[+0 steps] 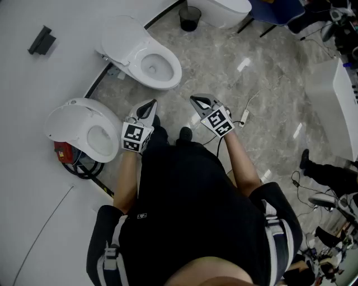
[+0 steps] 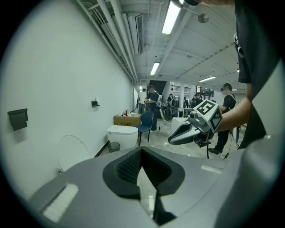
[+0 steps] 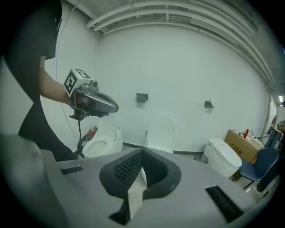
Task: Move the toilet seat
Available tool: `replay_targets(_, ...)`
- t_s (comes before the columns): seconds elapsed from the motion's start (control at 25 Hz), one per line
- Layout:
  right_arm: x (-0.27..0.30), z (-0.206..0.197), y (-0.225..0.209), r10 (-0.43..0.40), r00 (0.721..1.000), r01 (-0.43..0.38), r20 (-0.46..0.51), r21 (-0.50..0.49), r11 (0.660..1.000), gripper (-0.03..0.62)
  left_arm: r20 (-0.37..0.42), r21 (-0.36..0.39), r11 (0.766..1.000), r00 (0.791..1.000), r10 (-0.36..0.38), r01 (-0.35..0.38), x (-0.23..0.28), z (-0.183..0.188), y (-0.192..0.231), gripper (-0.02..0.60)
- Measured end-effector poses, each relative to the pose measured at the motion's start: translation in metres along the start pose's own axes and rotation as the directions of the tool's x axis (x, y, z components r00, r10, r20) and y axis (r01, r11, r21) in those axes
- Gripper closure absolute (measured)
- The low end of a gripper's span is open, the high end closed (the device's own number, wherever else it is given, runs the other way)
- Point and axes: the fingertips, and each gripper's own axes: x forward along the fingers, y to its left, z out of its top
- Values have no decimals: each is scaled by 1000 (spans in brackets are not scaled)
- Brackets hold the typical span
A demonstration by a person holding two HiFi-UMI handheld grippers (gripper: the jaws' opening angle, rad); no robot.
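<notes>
Left hand-held gripper [image 1: 150, 107] & right hand-held gripper [image 1: 197, 101]: both w/ jaws pressed fully together, nothing btwn them. They are held side by side in front of the person, tips fwd and angled slightly toward each other, touching no toilet. Toilet seat [image 1: 88, 136] is on the near toilet [image 1: 67, 110], just left of the left hand-held gripper in head view, apart from it. Seat ring looks flat on the bowl, w/ the lid [image 1: 59, 125] raised behind it vs. the white wall [image 1: 33, 195]. Long axis runs from the wall out onto the floor; the rounded front end points away from the wall, toward the person's legs. A 2nd toilet [image 1: 146, 60] stands further along the same wall, lid also up, nose pointing out into the room. Open room: a bare strip of marble floor [image 1: 224, 72] btwn the two toilets, and wide floor ahead & to the right. Edges: dark skirting [image 1: 96, 85] at the wall base hems in the left side. A red item [image 1: 62, 151] w/ a black cable coil [image 1: 84, 167] sits tight by the near toilet's base. A white cable [image 1: 244, 116] lies on the floor right of the right hand-held gripper. Black bin [image 1: 190, 18] & a 3rd, closed toilet [image 1: 224, 8] are far ahead.
</notes>
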Motion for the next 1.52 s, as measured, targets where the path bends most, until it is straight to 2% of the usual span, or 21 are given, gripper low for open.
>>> replay_targets(0.4, -11, -6, 2, -3, 1000, 2, -15, -27, 1000, 592, 24, -5, 1000, 999, 29, -29, -2, 4, -8, 581)
replay_targets(0.68, -13, -4, 0, 25, 999, -26, 29, 37, 999, 591, 25, 0, 1000, 999, 29, -29, 2, 4, -9, 581)
replay_targets(1.16, -12, -1, -3, 46, 999, -46, 20, -5, 999, 575, 36, -10, 999, 999, 39, -38, 5, 7, -8, 581)
replay_targets(1.52, -12, -3, -10, 44, 999, -44, 17, 2, 999, 560, 37, -17, 999, 998, 40, -40, 10, 7, -6, 580)
